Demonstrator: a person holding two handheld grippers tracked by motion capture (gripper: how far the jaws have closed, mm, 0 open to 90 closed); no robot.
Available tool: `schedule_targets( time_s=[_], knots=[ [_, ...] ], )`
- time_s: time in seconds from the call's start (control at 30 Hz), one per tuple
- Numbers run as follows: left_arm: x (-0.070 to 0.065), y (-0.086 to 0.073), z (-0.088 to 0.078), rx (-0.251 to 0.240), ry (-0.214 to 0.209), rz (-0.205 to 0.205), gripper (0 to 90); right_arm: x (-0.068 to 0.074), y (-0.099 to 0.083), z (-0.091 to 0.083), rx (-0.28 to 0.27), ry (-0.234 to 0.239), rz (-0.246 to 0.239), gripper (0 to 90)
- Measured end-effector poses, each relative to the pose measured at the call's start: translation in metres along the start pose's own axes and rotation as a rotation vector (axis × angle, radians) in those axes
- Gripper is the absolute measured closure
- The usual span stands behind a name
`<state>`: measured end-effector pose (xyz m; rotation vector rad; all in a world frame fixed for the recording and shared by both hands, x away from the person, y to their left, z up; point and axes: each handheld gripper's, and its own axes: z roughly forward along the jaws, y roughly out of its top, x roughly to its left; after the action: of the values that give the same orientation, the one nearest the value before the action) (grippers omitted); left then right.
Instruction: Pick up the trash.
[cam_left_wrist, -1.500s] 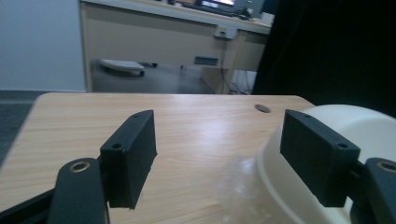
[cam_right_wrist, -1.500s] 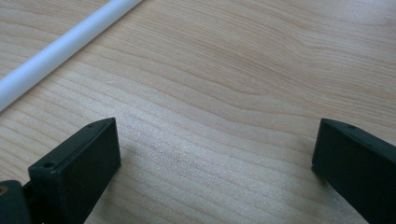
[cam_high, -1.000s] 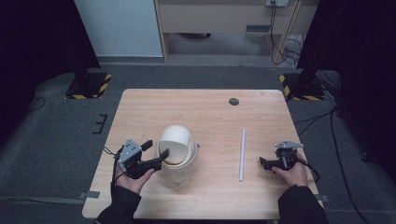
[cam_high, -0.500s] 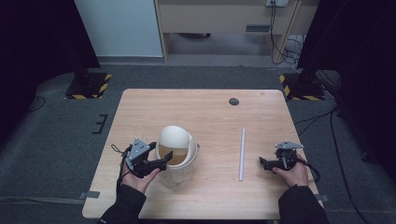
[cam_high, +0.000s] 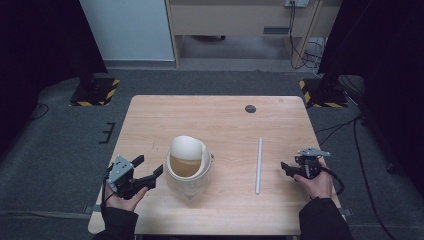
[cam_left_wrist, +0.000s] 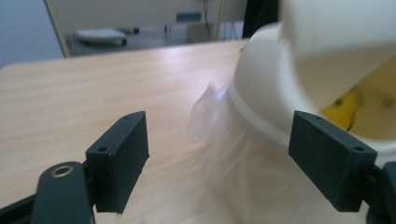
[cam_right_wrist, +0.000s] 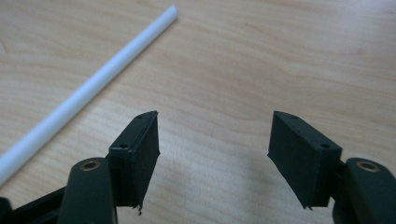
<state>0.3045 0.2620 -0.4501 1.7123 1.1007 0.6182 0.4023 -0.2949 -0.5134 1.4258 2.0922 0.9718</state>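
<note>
We had the clear plastic cup with cream flip lid (cam_high: 188, 167) mid-worktop (cam_high: 225, 120), just beside our spread, empty left gripper (cam_high: 148, 176). Right gripper (cam_high: 286, 168) spread too; long white straw (cam_high: 258, 165) untouched, insertion likely remaining.

**Pale wood, cream, white and black**

The table (cam_high: 220, 120) is light, honey-toned wood with fine grain streaks. Just right of the left gripper (cam_high: 145, 172), whose jaws are matt black under a grey plate, stands a cream container (cam_high: 189, 162) with a tan-yellow inside; in the left gripper view a bright yellow patch shows within it. Left of the black right gripper (cam_high: 286, 168) lies a plain white tube (cam_high: 259, 165). Far beyond both, a small dark grey disc (cam_high: 250, 108) marks the wood. On the grey floor, base plates (cam_high: 95, 92) carry yellow-and-black stripes.
</note>
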Motion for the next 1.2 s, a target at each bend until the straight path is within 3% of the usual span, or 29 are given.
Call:
schedule_targets(
  time_s=[0.03, 0.1, 0.23, 0.33, 0.63, 0.83, 0.97, 1.2],
  knots=[
    [0.000, 0.000, 0.000, 0.000, 0.000, 0.000, 19.4, 0.000, 0.000, 0.000, 0.000, 0.000, 0.000, 35.0],
    [0.011, -0.011, 0.001, 0.052, 0.030, -0.018, 19.4, 0.005, 0.010, -0.001, -0.018, -0.005, 0.009, 38.3],
    [0.023, -0.018, 0.005, 0.082, 0.063, -0.041, 19.4, 0.015, 0.022, 0.002, -0.022, 0.010, -0.002, 40.6],
    [0.033, -0.025, 0.011, 0.122, 0.088, -0.052, 19.7, 0.036, 0.036, 0.014, -0.012, 0.029, -0.054, 43.3],
    [0.035, -0.027, 0.015, 0.132, 0.085, -0.071, 19.8, 0.069, 0.044, 0.045, 0.049, 0.056, -0.091, 47.7],
    [0.034, -0.027, 0.016, 0.132, 0.080, -0.068, 19.8, 0.074, 0.038, 0.055, 0.098, 0.056, -0.100, 51.3],
    [0.034, -0.027, 0.016, 0.133, 0.075, -0.069, 19.8, 0.074, 0.035, 0.055, 0.132, 0.045, -0.101, 61.3],
    [0.034, -0.026, 0.016, 0.132, 0.071, -0.070, 19.9, 0.069, 0.033, 0.052, 0.138, 0.048, -0.066, 74.7]
  ],
)
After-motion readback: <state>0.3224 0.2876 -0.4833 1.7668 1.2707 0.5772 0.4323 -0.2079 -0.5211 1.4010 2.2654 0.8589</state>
